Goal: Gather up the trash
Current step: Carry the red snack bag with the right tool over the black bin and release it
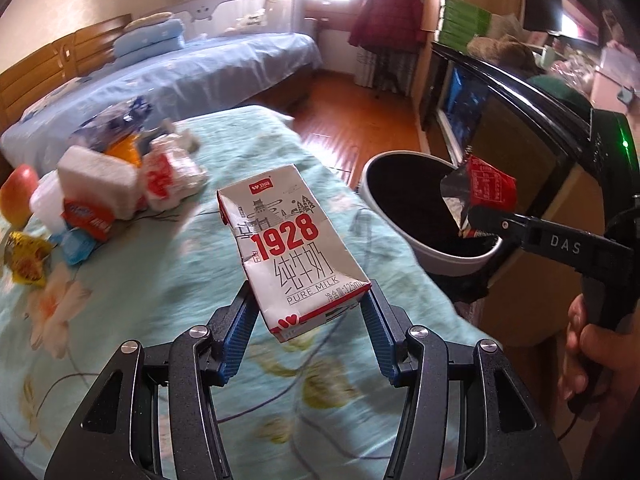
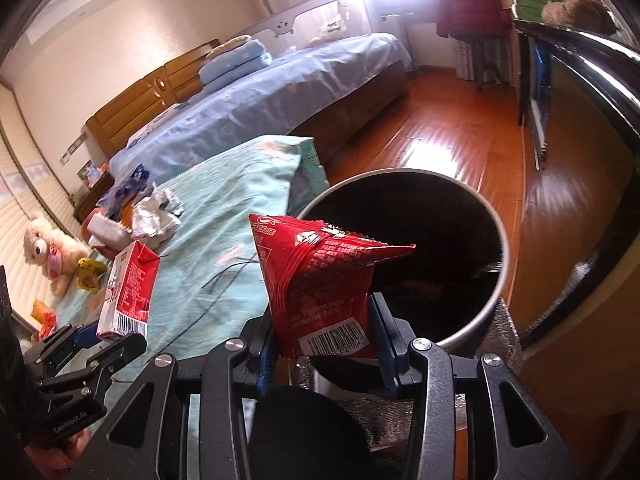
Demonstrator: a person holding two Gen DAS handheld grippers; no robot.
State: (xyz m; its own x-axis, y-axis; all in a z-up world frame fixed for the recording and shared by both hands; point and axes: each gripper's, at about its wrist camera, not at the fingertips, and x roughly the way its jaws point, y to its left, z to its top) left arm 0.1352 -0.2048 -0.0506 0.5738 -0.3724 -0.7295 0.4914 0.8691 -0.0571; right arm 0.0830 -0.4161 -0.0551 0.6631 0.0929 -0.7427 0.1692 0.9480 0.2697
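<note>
My left gripper [image 1: 308, 300] is shut on a grey and red "1928" milk carton [image 1: 288, 240] and holds it above the teal floral bedspread [image 1: 120, 320]. The carton also shows in the right wrist view [image 2: 128, 292]. My right gripper [image 2: 324, 328] is shut on a red snack wrapper [image 2: 320, 280] and holds it over the near rim of the round black-lined trash bin [image 2: 496, 296]. In the left wrist view the wrapper [image 1: 484, 192] hangs above the bin [image 1: 452, 260]. A pile of trash [image 1: 120, 176] lies on the bedspread at the left.
A blue bed [image 1: 200, 72] stands behind. A black TV stand [image 1: 500, 92] is to the right of the bin, over a wooden floor [image 2: 460, 128]. A yellow wrapper [image 1: 24, 256] and an apple [image 1: 18, 196] lie at the far left. A teddy bear [image 2: 44, 252] sits by the wall.
</note>
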